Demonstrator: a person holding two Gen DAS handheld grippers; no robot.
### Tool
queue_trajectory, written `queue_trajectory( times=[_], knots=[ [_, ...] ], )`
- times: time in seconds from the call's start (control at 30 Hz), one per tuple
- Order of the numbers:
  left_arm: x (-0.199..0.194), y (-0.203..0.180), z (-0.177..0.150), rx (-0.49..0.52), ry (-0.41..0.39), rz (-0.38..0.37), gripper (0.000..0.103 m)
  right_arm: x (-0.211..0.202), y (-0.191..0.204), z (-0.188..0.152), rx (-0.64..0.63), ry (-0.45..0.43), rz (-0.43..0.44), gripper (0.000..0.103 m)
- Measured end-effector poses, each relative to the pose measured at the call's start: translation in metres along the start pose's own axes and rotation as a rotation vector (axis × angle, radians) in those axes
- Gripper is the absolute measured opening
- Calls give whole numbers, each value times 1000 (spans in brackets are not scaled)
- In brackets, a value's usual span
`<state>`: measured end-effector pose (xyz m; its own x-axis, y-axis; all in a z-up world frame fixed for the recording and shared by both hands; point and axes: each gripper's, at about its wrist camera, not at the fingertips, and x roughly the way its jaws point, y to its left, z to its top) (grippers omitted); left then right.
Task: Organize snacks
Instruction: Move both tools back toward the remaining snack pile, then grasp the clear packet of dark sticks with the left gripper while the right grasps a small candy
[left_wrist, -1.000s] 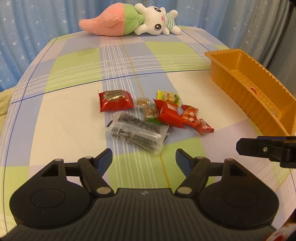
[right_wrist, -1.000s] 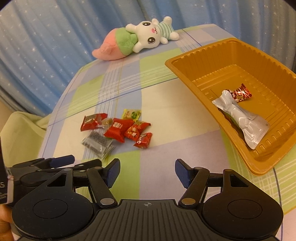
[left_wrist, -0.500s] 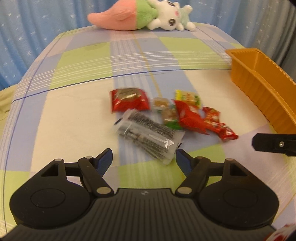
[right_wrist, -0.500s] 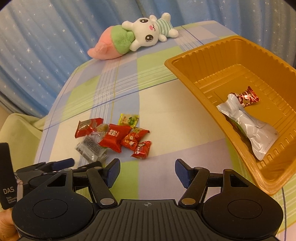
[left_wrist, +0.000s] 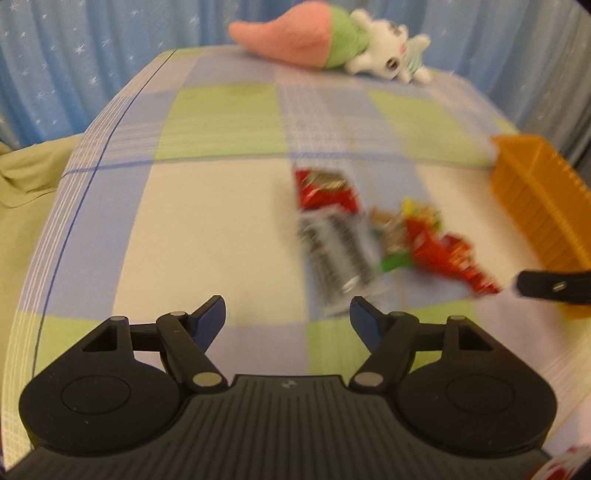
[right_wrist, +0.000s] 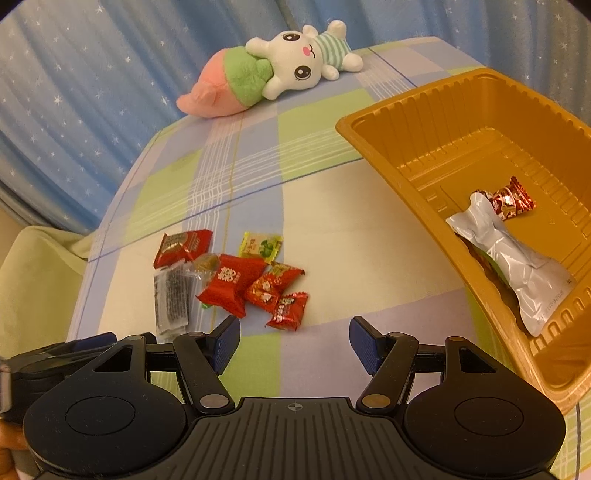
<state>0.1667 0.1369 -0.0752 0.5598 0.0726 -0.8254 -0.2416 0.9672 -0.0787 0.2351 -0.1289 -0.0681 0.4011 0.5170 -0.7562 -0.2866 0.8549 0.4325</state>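
Orange tray (right_wrist: 373, 144), two snacks (right_wrist: 513, 254), roughly seven loose.

— Where did the snack pile (right_wrist: 229, 280) lie when I looked?
— On the checked cloth (right_wrist: 332, 221), left of the tray (right_wrist: 436, 147). Two packets (right_wrist: 513, 251) lay in the tray; a plush toy (right_wrist: 280, 70) lay behind everything.

This looks like a room in a home, probably a bedroom or a child's room. The surface is covered with a soft checked cloth (right_wrist: 321, 206) in green, lilac and cream. A plush toy (right_wrist: 273, 66), a white rabbit with a pink and green body, lies at the far edge. Behind it hangs a blue curtain (right_wrist: 74, 92) with small white stars.
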Motion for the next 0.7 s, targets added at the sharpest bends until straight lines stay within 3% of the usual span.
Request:
queue_trajectory(
  times=[0.1, 0.57, 0.67, 0.7],
  knots=[
    [-1, -10, 9, -2, -22, -28, 72, 1, 1, 3, -1, -5, 3, 66],
    [52, -27, 35, 37, 30, 23, 67, 3, 1, 8, 2, -17, 8, 66],
    [56, -24, 36, 27, 47, -3, 55, 5, 6, 11, -12, -24, 14, 66],
    [56, -24, 36, 25, 46, -14, 47, 6, 8, 12, -19, -27, 17, 66]
  ],
)
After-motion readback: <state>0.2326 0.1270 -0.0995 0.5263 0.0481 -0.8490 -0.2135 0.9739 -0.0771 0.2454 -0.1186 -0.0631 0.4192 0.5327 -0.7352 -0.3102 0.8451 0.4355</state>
